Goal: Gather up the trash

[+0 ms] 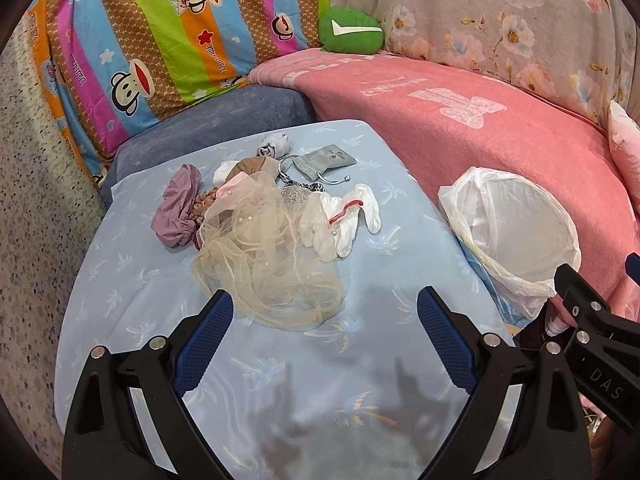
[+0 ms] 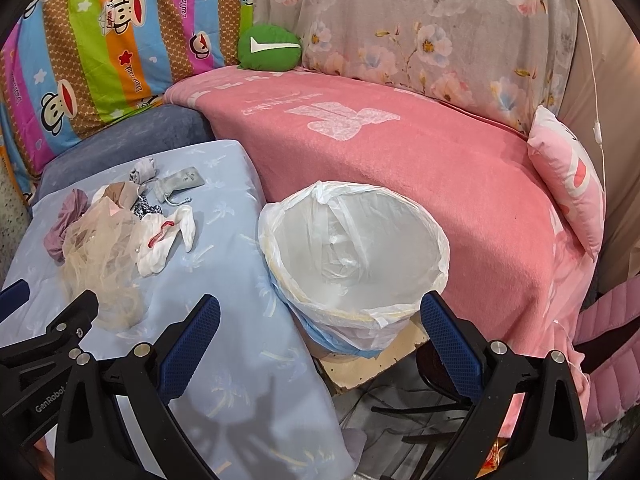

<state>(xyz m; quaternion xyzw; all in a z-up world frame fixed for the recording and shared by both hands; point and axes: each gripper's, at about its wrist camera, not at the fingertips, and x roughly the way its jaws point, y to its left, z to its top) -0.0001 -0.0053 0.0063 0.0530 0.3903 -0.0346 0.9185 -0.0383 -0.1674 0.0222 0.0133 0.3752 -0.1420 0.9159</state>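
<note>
Hidden bin base: the white-lined round waste bin [image 2: 356, 256] has its foot cut off behind the light-blue palm-print cushion cover [image 2: 224, 344]; what it stands on is hard to make out beyond a pale board edge.
Hidden pile contents: under the cream tulle netting [image 1: 272, 256] several small items are tangled and cannot be told apart.
Cut off: the right gripper shows in the left wrist view only as a black arm at the edge.
Room: a pink fleece blanket [image 2: 400, 168] covers the seat behind the bin; a striped monkey-print sheet [image 1: 160, 28] and a floral grey cloth [image 2: 432, 32] hang at the back, with a green round plush [image 1: 350, 31] between them.
Surface: the blue cover carries the whole trash pile, beside the bin and apart from it.
Pile pieces: a mauve satin scrunched cap [image 1: 176, 210], white cotton gloves [image 1: 344, 220], a grey drawstring pouch [image 1: 326, 162].
Left gripper [image 1: 326, 340]: jaws spread wide, holding nothing, low before the tulle.
Right gripper [image 2: 320, 344]: jaws spread wide, holding nothing, near the bin rim.
</note>
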